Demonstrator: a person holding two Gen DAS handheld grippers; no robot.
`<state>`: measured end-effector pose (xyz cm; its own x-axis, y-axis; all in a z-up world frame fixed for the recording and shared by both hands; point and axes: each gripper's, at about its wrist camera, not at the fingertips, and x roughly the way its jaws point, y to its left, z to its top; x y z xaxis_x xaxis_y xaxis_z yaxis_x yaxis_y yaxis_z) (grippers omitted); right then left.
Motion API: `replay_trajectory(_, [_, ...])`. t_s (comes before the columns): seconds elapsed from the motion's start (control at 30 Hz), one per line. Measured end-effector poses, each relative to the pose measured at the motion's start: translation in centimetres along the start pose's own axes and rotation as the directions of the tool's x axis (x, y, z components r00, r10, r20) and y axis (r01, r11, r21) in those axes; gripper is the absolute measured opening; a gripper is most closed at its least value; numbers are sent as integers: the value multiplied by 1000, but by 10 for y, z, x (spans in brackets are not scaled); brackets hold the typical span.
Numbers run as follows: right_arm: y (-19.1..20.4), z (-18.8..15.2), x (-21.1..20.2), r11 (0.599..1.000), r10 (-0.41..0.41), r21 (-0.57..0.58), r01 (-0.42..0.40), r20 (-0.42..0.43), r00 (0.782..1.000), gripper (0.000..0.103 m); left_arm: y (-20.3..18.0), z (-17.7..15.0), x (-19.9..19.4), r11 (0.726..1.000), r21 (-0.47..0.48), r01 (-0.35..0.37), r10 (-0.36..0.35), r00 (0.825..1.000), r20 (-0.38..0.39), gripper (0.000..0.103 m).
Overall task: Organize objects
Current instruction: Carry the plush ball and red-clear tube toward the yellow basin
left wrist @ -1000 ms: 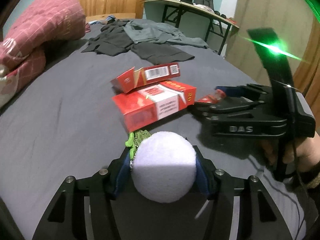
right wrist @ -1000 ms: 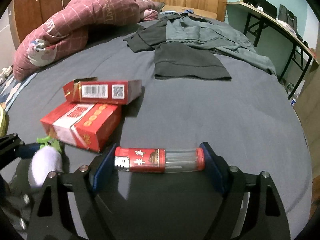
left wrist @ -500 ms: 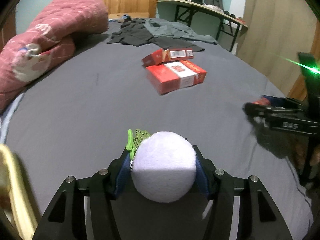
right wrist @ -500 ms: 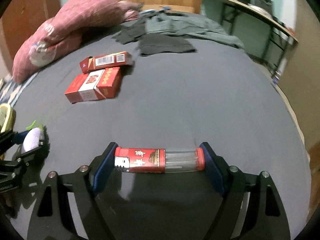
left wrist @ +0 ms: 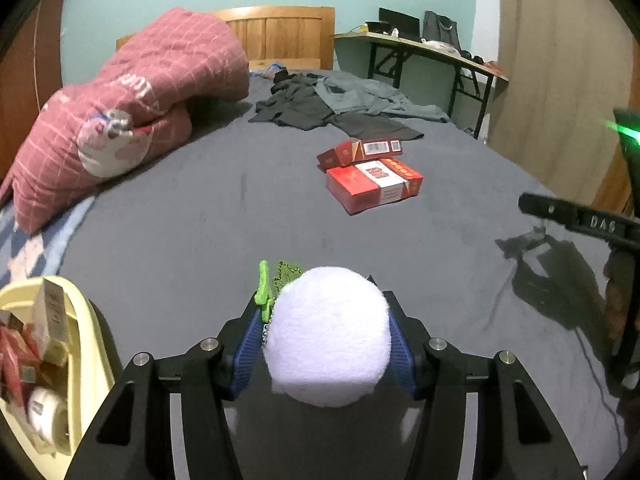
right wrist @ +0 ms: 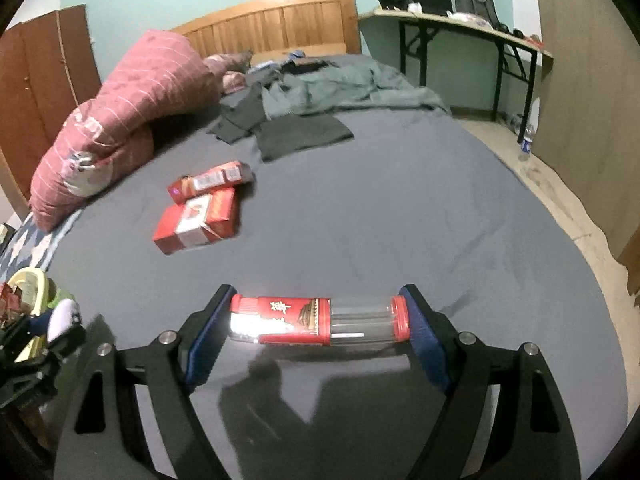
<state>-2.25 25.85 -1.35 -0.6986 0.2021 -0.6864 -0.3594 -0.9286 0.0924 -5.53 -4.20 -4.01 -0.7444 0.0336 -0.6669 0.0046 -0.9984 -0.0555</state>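
My left gripper is shut on a white plush ball that has a green tag on a bead chain at its left. My right gripper is shut on a red-and-clear tube, held crosswise by its two ends above the grey bed. Two red boxes lie side by side farther out on the bed, a flat one and a narrower one behind it. A pale yellow basket with several red packs and a white item sits at the lower left of the left wrist view.
A pink quilt is heaped at the left of the bed. Dark and grey clothes lie near the wooden headboard. A folding desk stands at the right wall. The right gripper's body shows at the left view's right edge.
Both grippers have pulled back and up from the red boxes, which now look farther off. The yellow basket has come into view at the left. Both grips are unchanged.
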Motion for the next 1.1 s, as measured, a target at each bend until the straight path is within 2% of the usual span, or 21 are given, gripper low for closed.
replay_trajectory(0.43, [9, 17, -28, 1000, 2, -6, -2, 72, 997, 82, 17, 9, -17, 997, -57, -51, 54, 997, 46, 55])
replay_trajectory(0.63, [21, 17, -29, 999, 12, -39, -10, 58, 998, 82, 19, 10, -23, 997, -67, -48, 51, 998, 41, 55])
replay_trajectory(0.83, [26, 13, -32, 999, 12, -51, -9, 48, 999, 82, 22, 10, -43, 996, -62, -62, 66, 996, 58, 55])
replay_trajectory(1.1, [44, 7, -46, 994, 40, -102, -35, 50, 998, 82, 46, -4, -84, 990, -96, -101, 109, 991, 82, 55])
